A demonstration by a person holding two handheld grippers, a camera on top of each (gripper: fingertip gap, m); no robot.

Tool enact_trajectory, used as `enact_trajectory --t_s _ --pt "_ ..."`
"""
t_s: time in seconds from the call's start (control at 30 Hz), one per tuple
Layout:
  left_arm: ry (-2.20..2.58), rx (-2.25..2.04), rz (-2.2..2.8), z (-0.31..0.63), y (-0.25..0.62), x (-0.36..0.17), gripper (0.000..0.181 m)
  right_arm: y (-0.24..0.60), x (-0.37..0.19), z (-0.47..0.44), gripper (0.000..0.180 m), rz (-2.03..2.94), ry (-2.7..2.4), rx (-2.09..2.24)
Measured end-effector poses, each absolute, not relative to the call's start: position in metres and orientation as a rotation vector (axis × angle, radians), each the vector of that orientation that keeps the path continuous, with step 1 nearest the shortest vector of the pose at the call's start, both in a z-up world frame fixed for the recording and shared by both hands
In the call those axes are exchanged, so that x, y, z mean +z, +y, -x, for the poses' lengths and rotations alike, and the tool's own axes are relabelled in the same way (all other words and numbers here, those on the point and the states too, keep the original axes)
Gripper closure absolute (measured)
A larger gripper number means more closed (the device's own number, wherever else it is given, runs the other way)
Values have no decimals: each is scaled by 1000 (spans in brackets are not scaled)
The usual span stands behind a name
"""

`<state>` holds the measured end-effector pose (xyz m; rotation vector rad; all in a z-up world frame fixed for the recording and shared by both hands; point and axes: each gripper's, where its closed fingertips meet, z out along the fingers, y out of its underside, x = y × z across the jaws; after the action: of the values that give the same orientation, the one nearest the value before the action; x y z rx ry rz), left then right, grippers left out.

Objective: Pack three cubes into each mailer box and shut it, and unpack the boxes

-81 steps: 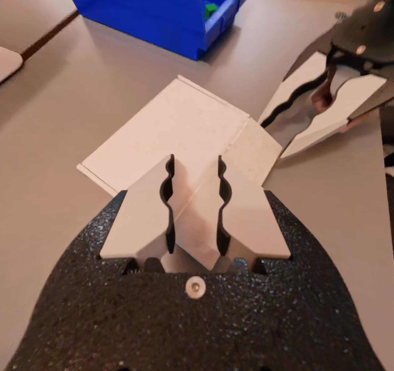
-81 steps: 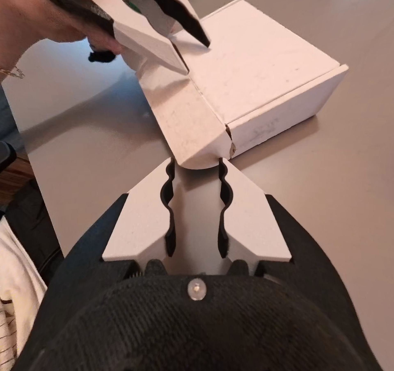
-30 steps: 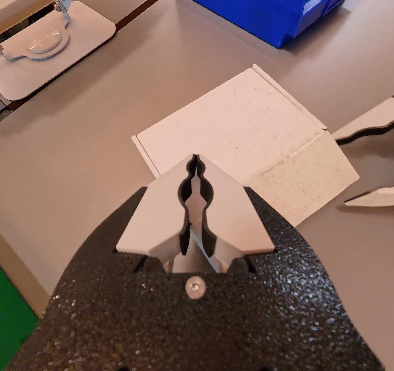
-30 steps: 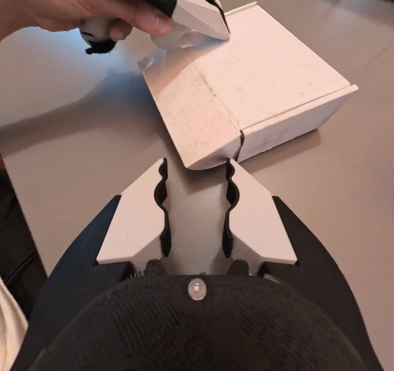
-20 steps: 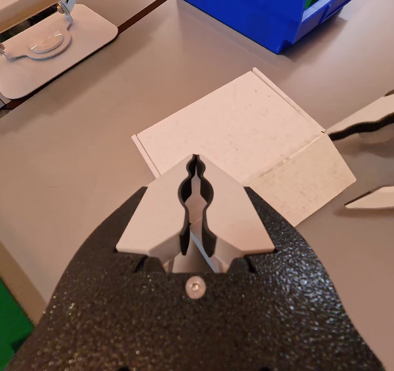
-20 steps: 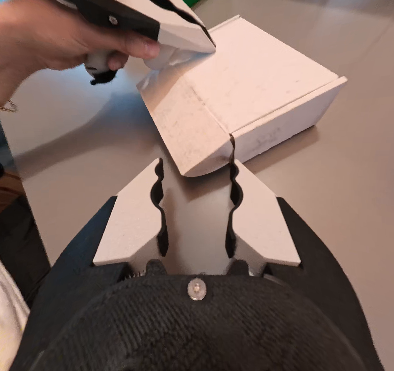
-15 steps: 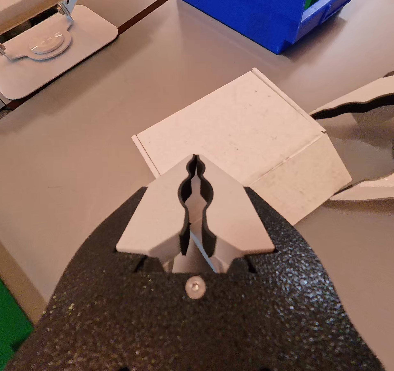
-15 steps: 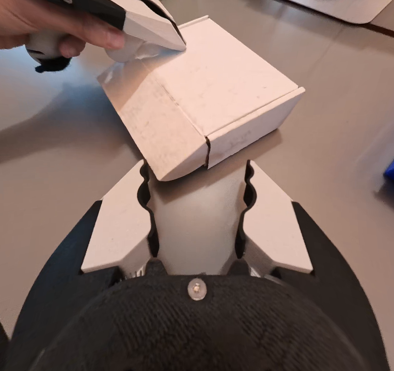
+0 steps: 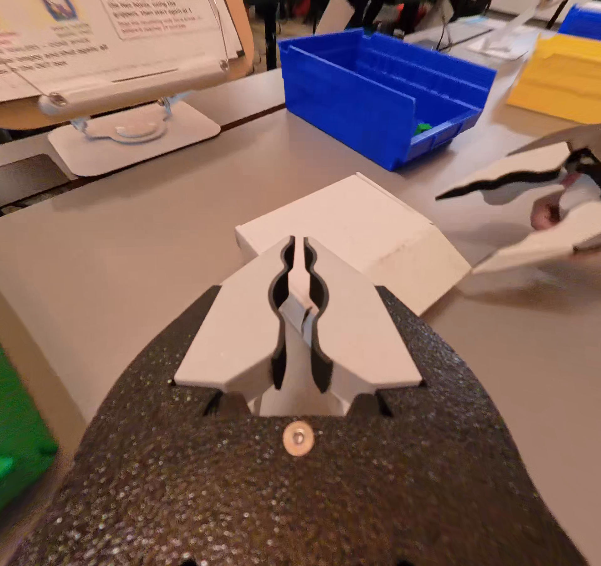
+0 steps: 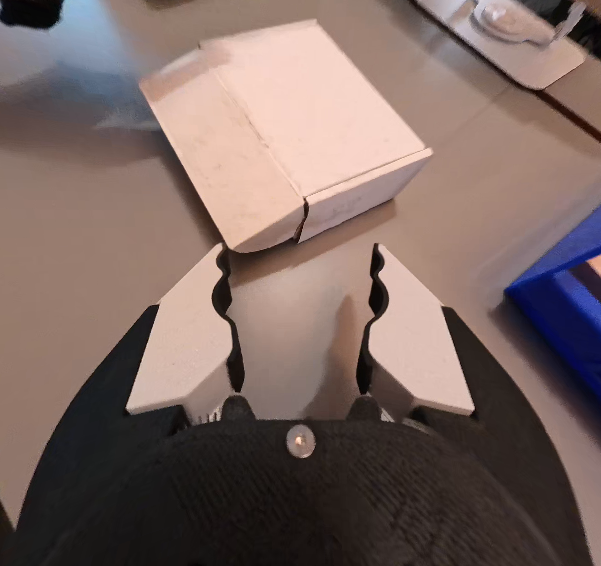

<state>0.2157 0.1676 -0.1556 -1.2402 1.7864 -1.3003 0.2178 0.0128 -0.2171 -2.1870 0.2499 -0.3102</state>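
Grey and matte, the bench (image 9: 130, 257) carries a white mailer box (image 10: 309, 121) near its middle, lid down, with the front flap sloping out at one side rather than tucked flat. Toward the far edge stands a blue bin (image 9: 374, 95), open-topped, with a green cube (image 9: 422, 127) showing at its low front lip. A yellow bin (image 9: 559, 85) sits beyond it at the far right corner. On the far left side a white stand (image 9: 130, 137) props up a printed sheet (image 9: 113, 23). A green block (image 9: 19, 436) shows at the near left edge; what it is cannot be told.

Left gripper (image 9: 299, 241) hovers over the near corner of the mailer box, its fingers drawn close with only a narrow slit between the tips, clamping nothing. In the right wrist view only a blurred bit of it shows at the top left, clear of the box.

Right gripper (image 10: 299, 251) hangs just off the flap side of the box, fingers spread wide and empty. Its left fingertip (image 10: 221, 251) lies just beside the flap's rounded corner; whether it touches cannot be told. From the left wrist view the same gripper (image 9: 455, 231) shows at the right, blurred, beside the box, a person's fingers (image 9: 546, 215) behind it.
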Motion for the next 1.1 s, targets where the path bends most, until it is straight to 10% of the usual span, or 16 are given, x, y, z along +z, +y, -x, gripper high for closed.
enact_trajectory --t_s 0.27,0.63,1.1 --pt "2086 -925 925 -147 172 -218 145 38 -164 -262 137 2015 276 -444" --pt "2122 -731 863 -169 162 -247 158 76 -201 -277 180 2277 69 -587" --pt "2186 -880 877 -175 166 -244 157 80 -201 -281 180 2245 75 -634"
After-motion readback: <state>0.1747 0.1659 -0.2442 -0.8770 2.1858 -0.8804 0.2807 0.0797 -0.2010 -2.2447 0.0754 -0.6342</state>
